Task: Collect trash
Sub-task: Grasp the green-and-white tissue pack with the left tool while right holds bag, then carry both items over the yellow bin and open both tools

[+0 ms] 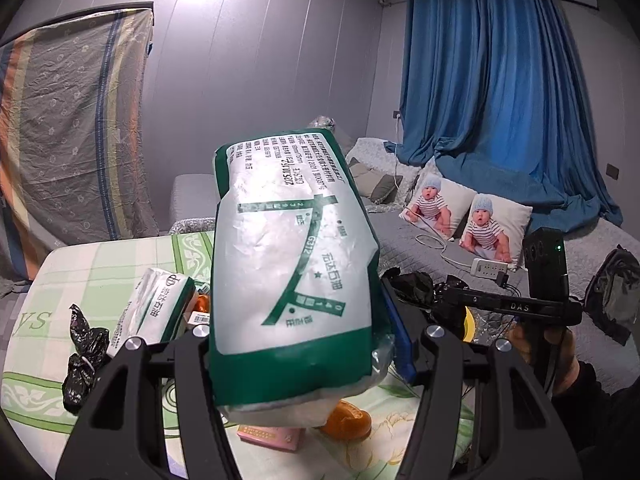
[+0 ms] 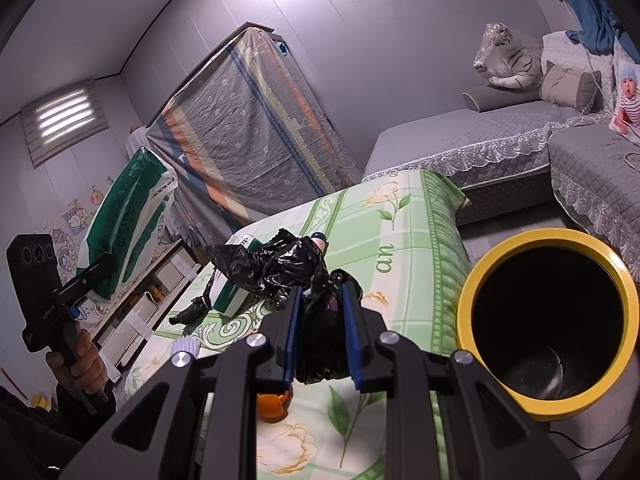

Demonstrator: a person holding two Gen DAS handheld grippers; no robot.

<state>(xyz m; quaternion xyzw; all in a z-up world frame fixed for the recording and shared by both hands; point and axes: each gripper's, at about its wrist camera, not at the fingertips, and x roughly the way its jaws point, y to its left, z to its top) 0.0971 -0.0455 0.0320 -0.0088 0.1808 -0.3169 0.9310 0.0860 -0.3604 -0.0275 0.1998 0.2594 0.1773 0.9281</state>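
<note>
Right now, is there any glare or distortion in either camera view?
Left wrist view: ceiling light glares off the wall and the shiny tissue pack held in the left gripper; fisheye bends the curtain. Right wrist view: bright window blinds, bin interior nearly black, edges curved.

Left gripper (image 1: 304, 344) raised, angled slightly down, jaws partway apart and clamped on a white-green tissue pack (image 1: 292, 260). Left hand (image 2: 80, 364) wraps its handle, dark sleeve below. Right gripper (image 2: 320, 320) tilted down, blue pads (image 2: 290, 336) squeezed tight on a crumpled black plastic bag (image 2: 316, 336). Right hand (image 1: 554, 356) grips its handle at the near right.
</note>
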